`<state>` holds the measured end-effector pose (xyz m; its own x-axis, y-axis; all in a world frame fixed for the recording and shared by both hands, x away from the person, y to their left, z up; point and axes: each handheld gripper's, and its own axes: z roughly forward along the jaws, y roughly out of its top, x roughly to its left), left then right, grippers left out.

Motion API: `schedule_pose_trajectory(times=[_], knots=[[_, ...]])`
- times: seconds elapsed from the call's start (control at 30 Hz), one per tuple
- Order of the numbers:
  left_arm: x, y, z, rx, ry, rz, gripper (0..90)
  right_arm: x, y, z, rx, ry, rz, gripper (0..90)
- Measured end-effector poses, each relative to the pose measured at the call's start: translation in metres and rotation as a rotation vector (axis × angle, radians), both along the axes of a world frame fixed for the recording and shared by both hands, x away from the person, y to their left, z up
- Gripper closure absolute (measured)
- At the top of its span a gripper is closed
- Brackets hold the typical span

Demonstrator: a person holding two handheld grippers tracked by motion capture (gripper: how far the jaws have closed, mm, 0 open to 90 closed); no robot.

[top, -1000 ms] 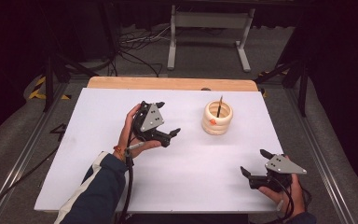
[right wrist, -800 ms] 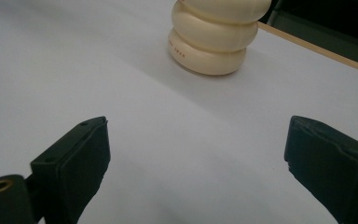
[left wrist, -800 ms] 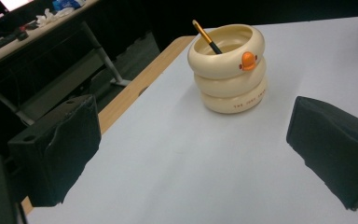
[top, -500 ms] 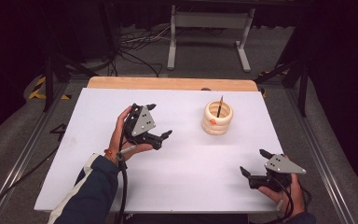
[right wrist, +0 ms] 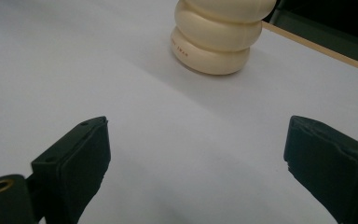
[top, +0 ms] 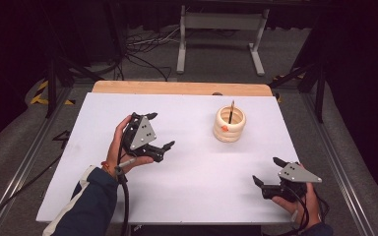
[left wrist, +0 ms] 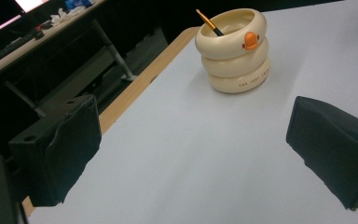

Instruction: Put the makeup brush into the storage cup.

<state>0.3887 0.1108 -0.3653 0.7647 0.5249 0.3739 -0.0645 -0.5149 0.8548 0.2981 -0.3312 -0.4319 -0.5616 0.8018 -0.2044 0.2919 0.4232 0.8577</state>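
Both jaws spread, empty; left gripper [top: 158,132] grabbing the pencil [top: 232,111] off-axis could tip the duck-beak holder [top: 229,124].

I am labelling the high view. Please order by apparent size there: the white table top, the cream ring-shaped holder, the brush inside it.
1. White table top, largest by far.
2. Cream holder.
3. Brush, a thin stick partly hidden inside the holder.
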Motion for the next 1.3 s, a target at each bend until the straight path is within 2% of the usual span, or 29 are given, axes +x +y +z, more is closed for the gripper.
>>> schedule_pose_trajectory(times=[0.07,0.13,0.27,0.47,0.5,0.63,0.77,0.9,1.0,1.07,1.3], knots=[[-0.003,0.004,-0.001,0.006,0.003,0.003,3.6,0.000,0.000,0.000,0.000,0.000,0.002,7.7],[-0.006,0.006,-0.002,0.008,-0.011,0.013,3.4,0.000,0.000,0.000,-0.001,0.000,0.001,7.7],[-0.012,0.012,-0.005,0.003,-0.001,0.009,3.6,0.000,0.001,0.000,0.000,0.001,0.000,7.7],[-0.021,0.019,-0.011,0.017,-0.004,0.010,3.4,-0.001,0.001,0.001,0.000,-0.002,0.005,7.7],[-0.022,0.021,-0.013,0.008,-0.001,0.009,3.4,-0.002,0.001,0.000,-0.001,-0.001,0.005,7.8],[-0.026,0.027,-0.019,0.012,0.002,0.014,3.6,-0.002,0.002,0.000,-0.003,-0.004,0.007,7.9],[-0.030,0.033,-0.027,0.032,0.008,0.021,3.5,-0.003,0.004,0.001,-0.007,-0.006,0.011,7.9],[-0.035,0.037,-0.034,0.016,0.021,0.042,3.4,-0.002,0.004,0.000,-0.012,-0.005,0.013,7.9],[-0.039,0.041,-0.039,0.021,0.016,0.044,3.3,-0.002,0.005,0.000,-0.013,-0.005,0.015,7.9],[-0.041,0.045,-0.043,0.008,0.027,0.042,3.4,-0.002,0.004,0.000,-0.013,-0.005,0.014,7.9],[-0.047,0.053,-0.052,0.008,0.042,0.049,3.6,-0.003,0.005,0.000,-0.015,-0.003,0.015,7.9]])
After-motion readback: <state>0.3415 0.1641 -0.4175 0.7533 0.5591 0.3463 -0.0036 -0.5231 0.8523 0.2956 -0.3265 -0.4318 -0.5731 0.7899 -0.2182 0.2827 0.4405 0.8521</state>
